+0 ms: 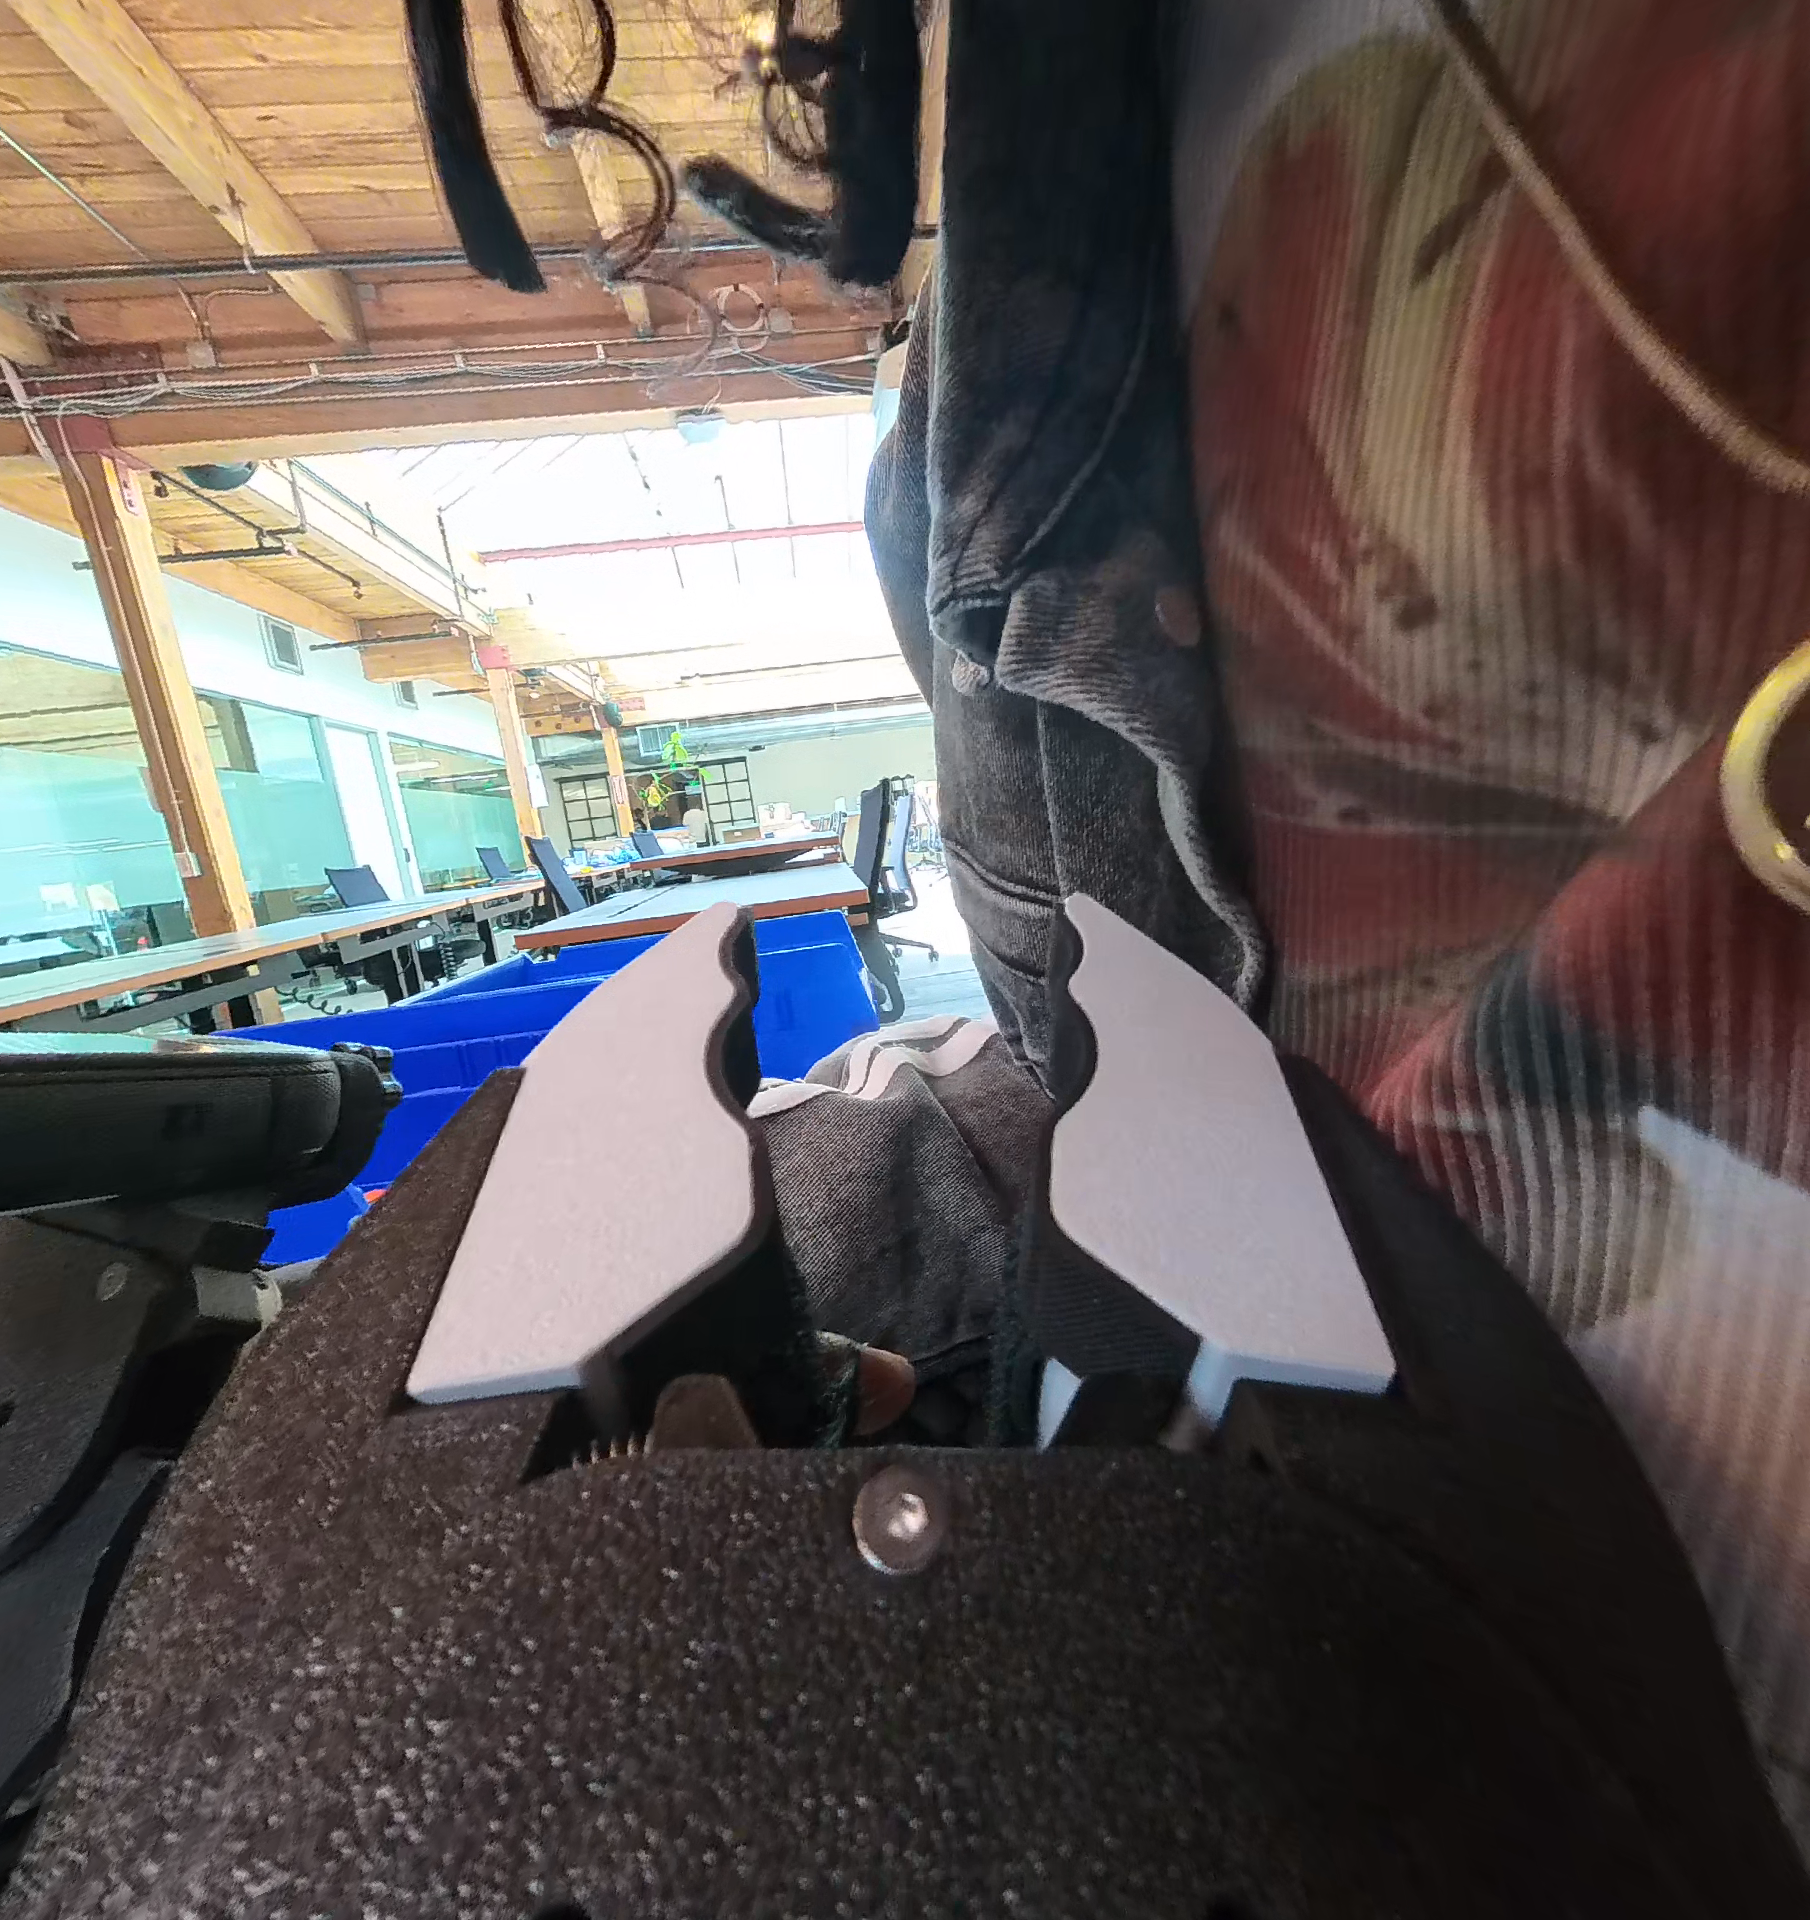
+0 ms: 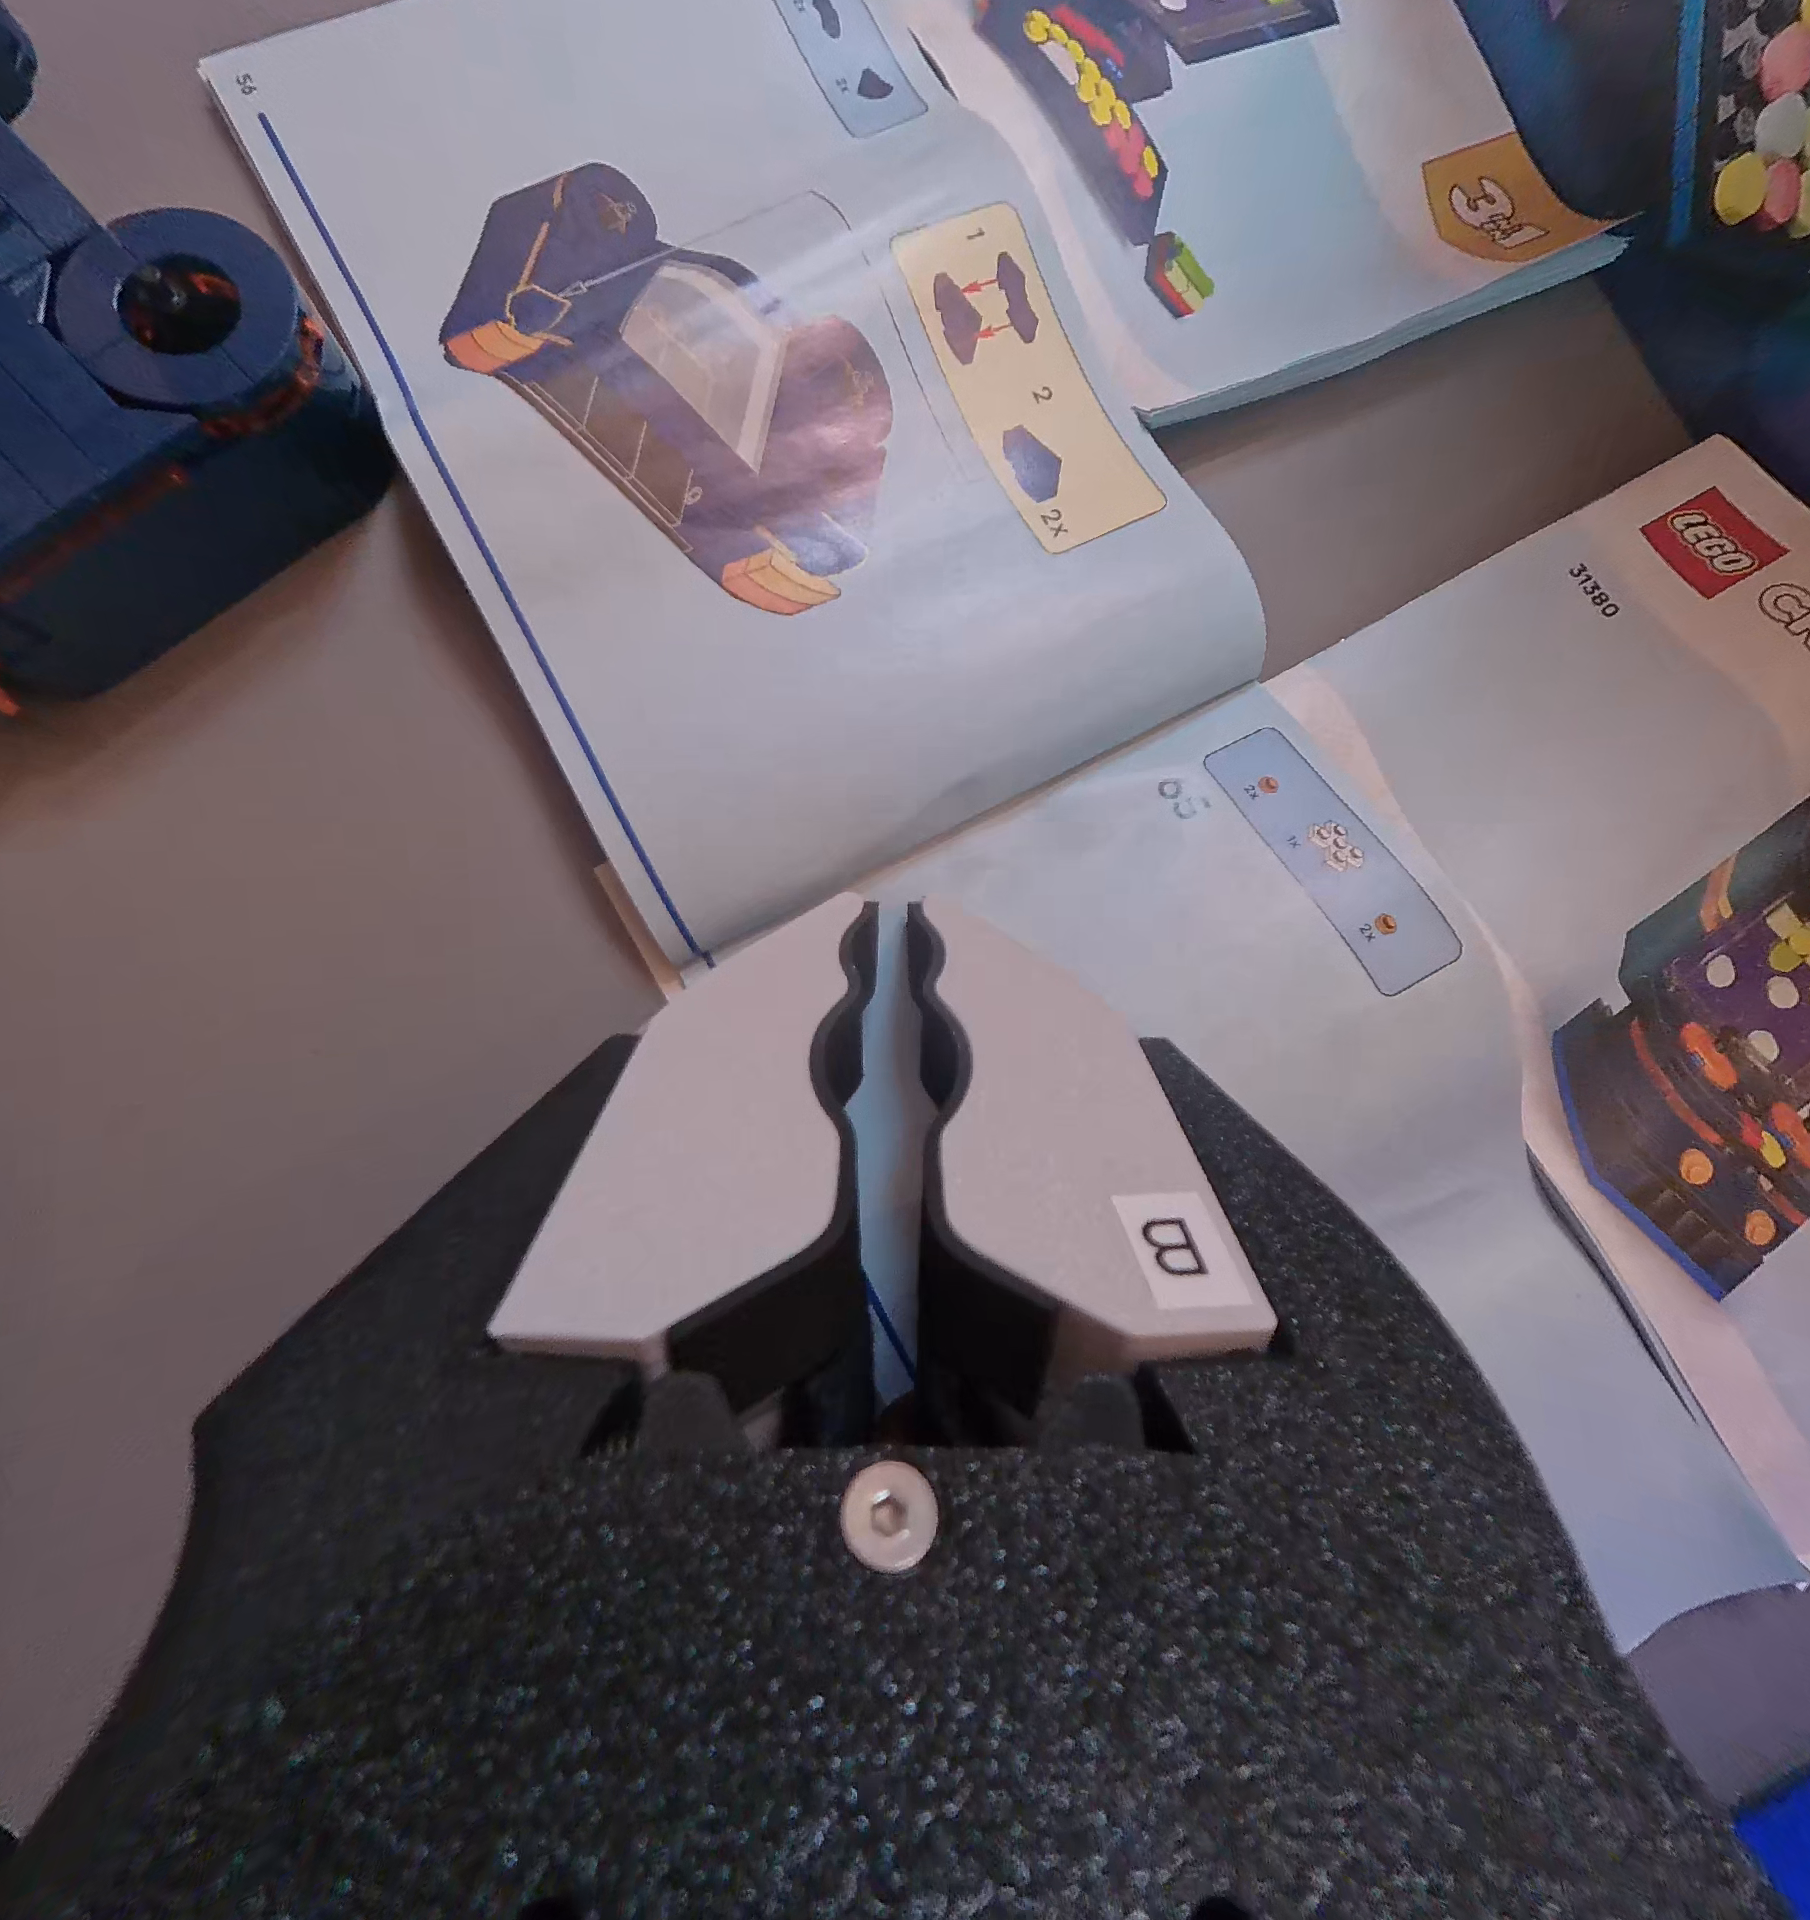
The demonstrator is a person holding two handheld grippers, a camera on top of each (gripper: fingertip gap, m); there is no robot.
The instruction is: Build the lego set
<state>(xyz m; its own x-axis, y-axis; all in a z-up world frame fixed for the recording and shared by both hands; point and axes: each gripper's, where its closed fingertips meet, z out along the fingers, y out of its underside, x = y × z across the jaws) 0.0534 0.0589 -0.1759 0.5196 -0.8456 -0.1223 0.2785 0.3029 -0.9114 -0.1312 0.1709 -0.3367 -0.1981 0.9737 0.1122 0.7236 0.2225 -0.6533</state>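
Observation:
In the right wrist view, my right gripper (image 2: 893, 914) is shut on the lower edge of a light-blue page of the open instruction booklet (image 2: 776, 675); the page shows as a thin strip between the fingers and curves upward. A dark blue lego model (image 2: 101, 416) with orange trim lies on the grey table (image 2: 205, 987) at the left. In the left wrist view, my left gripper (image 1: 906, 935) is open and empty, tilted up toward a person's patterned shirt (image 1: 1503, 727). No lego shows in that view.
A second booklet (image 2: 1607, 935) lies at the right and a third (image 2: 1296, 208) at the top. A dark lego build with pastel round studs (image 2: 1794, 135) stands at the top right. Blue bins (image 1: 568, 1018) and a dark denim jacket (image 1: 1036, 623) lie beyond the left gripper. The tips of one gripper are about 25 cm away from the tips of the other.

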